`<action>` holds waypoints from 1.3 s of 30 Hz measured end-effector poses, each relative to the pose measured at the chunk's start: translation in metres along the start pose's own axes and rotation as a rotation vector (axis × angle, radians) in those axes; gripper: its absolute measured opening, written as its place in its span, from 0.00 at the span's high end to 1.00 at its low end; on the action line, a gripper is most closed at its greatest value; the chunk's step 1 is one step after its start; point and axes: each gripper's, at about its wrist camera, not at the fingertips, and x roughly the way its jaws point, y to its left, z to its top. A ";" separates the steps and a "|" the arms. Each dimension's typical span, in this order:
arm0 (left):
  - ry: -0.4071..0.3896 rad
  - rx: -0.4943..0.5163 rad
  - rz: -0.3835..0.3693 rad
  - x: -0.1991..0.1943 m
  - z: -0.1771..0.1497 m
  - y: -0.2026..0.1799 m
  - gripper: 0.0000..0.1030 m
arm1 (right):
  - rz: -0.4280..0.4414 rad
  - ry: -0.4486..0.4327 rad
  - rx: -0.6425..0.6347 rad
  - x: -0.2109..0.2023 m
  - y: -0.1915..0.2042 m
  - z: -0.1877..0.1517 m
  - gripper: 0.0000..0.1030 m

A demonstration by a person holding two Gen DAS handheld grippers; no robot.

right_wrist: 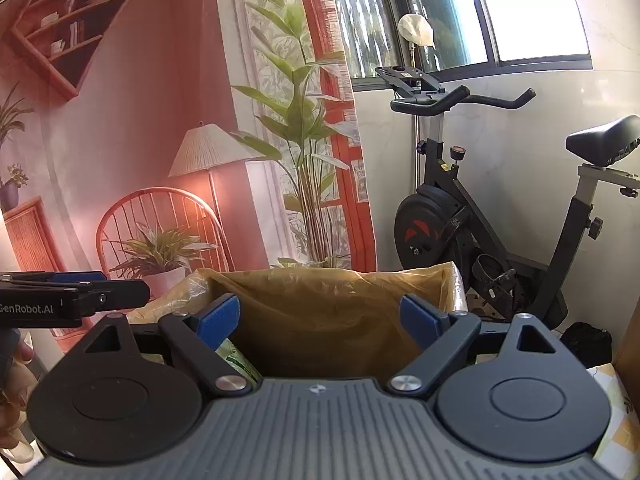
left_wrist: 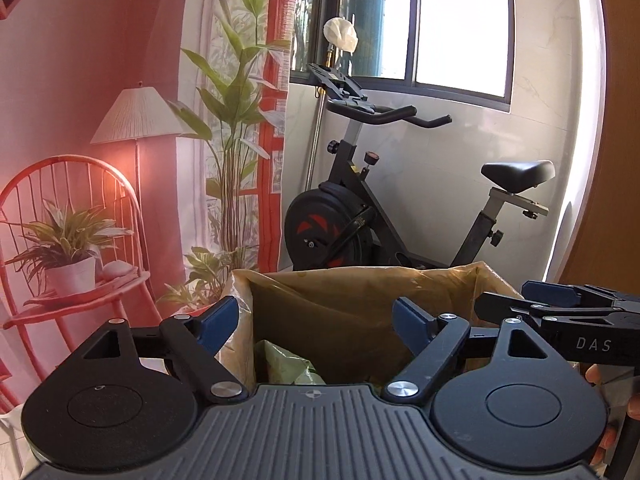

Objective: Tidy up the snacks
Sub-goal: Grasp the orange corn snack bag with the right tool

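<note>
Grippers [left_wrist: 314, 322] [right_wrist: 320, 318] agape, empty, above lined box rim [left_wrist: 360, 274].

Box liner [left_wrist: 360, 304]: crinkled glossy plastic (yellowish); tool pads [right_wrist: 420, 316]: matt blue.

Left claw [left_wrist: 314, 322], right claw [right_wrist: 320, 318]: black linkages, blue pads, silver screws, ribbed grey housing.

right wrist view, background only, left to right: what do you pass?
Wall shelf → red chair holding a potted plant → floor lamp → tall leafy plant → exercise bike. All of it lies behind the lined box.
</note>
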 end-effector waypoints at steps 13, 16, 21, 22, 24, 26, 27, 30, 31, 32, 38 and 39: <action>0.031 -0.141 0.157 -0.102 -0.050 0.075 0.14 | -0.007 0.008 0.068 -0.087 -0.051 -0.071 0.01; 0.048 -0.182 0.198 -0.118 -0.075 0.084 0.14 | -0.057 0.068 0.052 -0.092 -0.058 -0.101 0.00; 0.107 -0.251 0.244 -0.125 -0.112 0.092 0.14 | -0.113 0.194 -0.030 -0.083 -0.051 -0.150 0.00; 0.118 -0.259 0.256 -0.125 -0.117 0.093 0.14 | -0.115 0.209 -0.044 -0.081 -0.047 -0.156 0.00; 0.137 -0.287 0.264 -0.124 -0.127 0.096 0.14 | -0.118 0.241 -0.088 -0.076 -0.038 -0.170 0.00; 0.150 -0.317 0.268 -0.125 -0.135 0.098 0.14 | -0.133 0.266 -0.144 -0.069 -0.029 -0.181 0.00; 0.155 -0.321 0.271 -0.124 -0.138 0.098 0.14 | -0.143 0.285 -0.166 -0.065 -0.026 -0.185 0.00; 0.170 -0.315 0.277 -0.122 -0.148 0.097 0.14 | -0.174 0.343 -0.205 -0.048 -0.023 -0.197 0.00; 0.176 -0.311 0.279 -0.121 -0.150 0.096 0.14 | -0.195 0.357 -0.218 -0.044 -0.023 -0.200 0.00; 0.182 -0.309 0.280 -0.120 -0.153 0.096 0.14 | -0.219 0.372 -0.237 -0.039 -0.022 -0.204 0.00; 0.208 -0.309 0.280 -0.116 -0.165 0.099 0.14 | -0.327 0.411 -0.236 -0.025 -0.031 -0.211 0.06; 0.213 -0.310 0.278 -0.115 -0.166 0.100 0.14 | -0.336 0.405 -0.238 -0.026 -0.033 -0.212 0.15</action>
